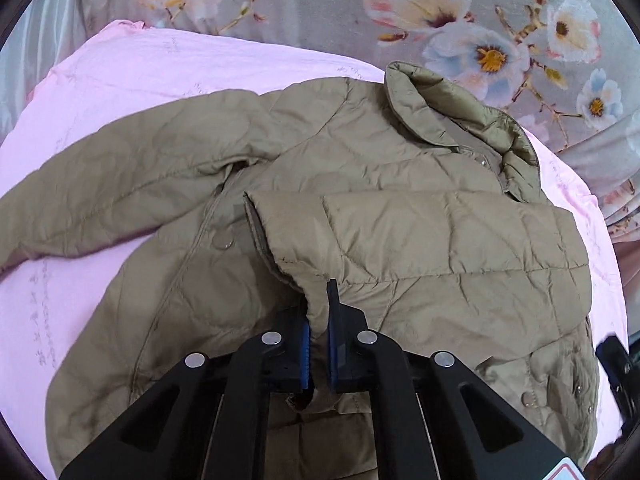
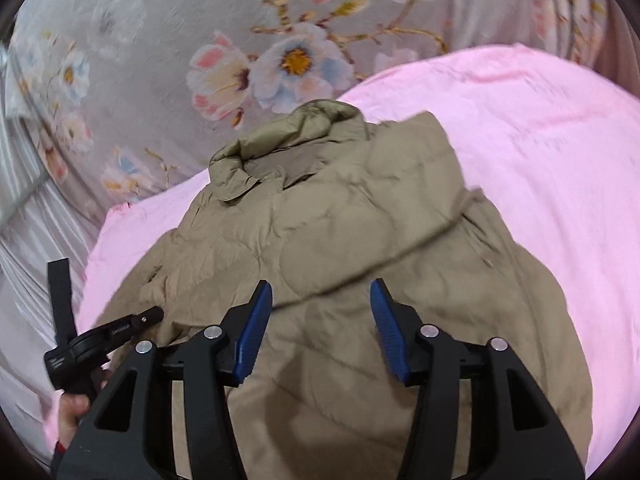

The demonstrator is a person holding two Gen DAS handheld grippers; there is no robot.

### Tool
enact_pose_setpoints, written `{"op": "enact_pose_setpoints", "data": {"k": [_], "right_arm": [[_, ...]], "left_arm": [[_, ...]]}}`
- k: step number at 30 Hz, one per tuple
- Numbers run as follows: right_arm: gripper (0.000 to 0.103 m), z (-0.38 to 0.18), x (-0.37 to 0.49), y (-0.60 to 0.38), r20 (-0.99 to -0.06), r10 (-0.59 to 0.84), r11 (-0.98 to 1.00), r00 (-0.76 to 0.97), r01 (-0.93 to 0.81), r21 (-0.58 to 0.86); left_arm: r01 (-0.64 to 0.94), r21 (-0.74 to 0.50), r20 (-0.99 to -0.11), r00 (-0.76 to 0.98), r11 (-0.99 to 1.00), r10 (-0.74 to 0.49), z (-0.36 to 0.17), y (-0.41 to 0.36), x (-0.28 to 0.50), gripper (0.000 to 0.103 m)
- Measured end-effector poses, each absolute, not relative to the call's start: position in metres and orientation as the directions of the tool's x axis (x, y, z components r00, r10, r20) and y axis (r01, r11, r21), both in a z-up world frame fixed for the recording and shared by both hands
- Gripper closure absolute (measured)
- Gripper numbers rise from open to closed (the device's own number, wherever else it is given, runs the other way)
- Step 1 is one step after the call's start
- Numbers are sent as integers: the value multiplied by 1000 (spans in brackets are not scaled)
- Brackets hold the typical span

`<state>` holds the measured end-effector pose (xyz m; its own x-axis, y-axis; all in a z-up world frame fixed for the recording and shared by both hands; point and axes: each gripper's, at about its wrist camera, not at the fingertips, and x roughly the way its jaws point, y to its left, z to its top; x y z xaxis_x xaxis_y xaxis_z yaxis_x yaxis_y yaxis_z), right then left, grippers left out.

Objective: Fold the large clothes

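Note:
A khaki quilted jacket (image 1: pixel 360 152) lies front up on a pink sheet (image 1: pixel 160 64). One sleeve (image 1: pixel 440 232) is folded across its chest, and the other sleeve (image 1: pixel 120 184) stretches out to the left. My left gripper (image 1: pixel 319 312) is shut on the folded sleeve's cuff, with the fabric pinched between the blue pads. In the right wrist view the jacket (image 2: pixel 340 220) fills the middle, collar (image 2: pixel 288 140) at the far end. My right gripper (image 2: pixel 321 292) hovers over the jacket's body, open, with nothing between its fingers. The left gripper (image 2: pixel 154 315) shows at the jacket's left edge.
Grey floral bedding (image 1: pixel 320 8) lies beyond the pink sheet (image 2: pixel 540 140) and around it (image 2: pixel 160 40). A hand (image 2: pixel 72 404) holds the left gripper's handle. The right gripper's black body (image 1: pixel 616 364) shows at the left wrist view's right edge.

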<state>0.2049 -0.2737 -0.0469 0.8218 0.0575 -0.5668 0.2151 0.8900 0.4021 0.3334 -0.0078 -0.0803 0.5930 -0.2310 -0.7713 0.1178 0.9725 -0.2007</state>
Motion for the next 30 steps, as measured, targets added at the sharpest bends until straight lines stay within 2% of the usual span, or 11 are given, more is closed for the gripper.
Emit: {"op": "enact_pose_setpoints", "data": {"k": [2,5,6,10,15,18,20,22,23,27,30], "right_arm": [[56,-48,223,-265,-584,42,908,811,213,361],[69,-62,248,-260,-635,27,915,772,236,326],[70,-71,254,-259,-661,15,918,751,251,306],[72,-91,259,-260,-695,14,920,719,263,291],[71,-95,259,-258,-703,-4,928,711,264,262],[70,-86,246,-254,-685,-25,934,728,262,244],[66,-80,231,-246,-662,-26,945,749,234,228],[57,-78,211,-240,-640,0,951,768,198,238],[55,-79,205,-238,-635,12,951,772,187,245],[55,-86,193,-236,-648,29,949,761,183,257],[54,-88,198,-229,-681,9,958,732,190,217]], "left_arm": [[118,-190,-769,600,975,-222,-83,-8,331,98],[119,-168,-766,609,979,-205,-89,-11,330,96],[118,-167,-766,610,979,-204,-92,-11,330,95],[106,-193,-759,614,975,-217,-101,-8,329,86],[96,-314,-737,603,945,-306,-99,14,326,84],[47,-401,-715,608,915,-344,-81,52,312,72],[7,-413,-689,651,911,-317,-66,84,301,50],[-75,-387,-685,690,919,-232,-58,121,295,38],[-126,-378,-687,702,917,-186,-56,145,296,38],[-300,-377,-722,688,876,-76,-66,216,304,39],[-345,-400,-729,682,849,-67,-69,240,298,39]]}}
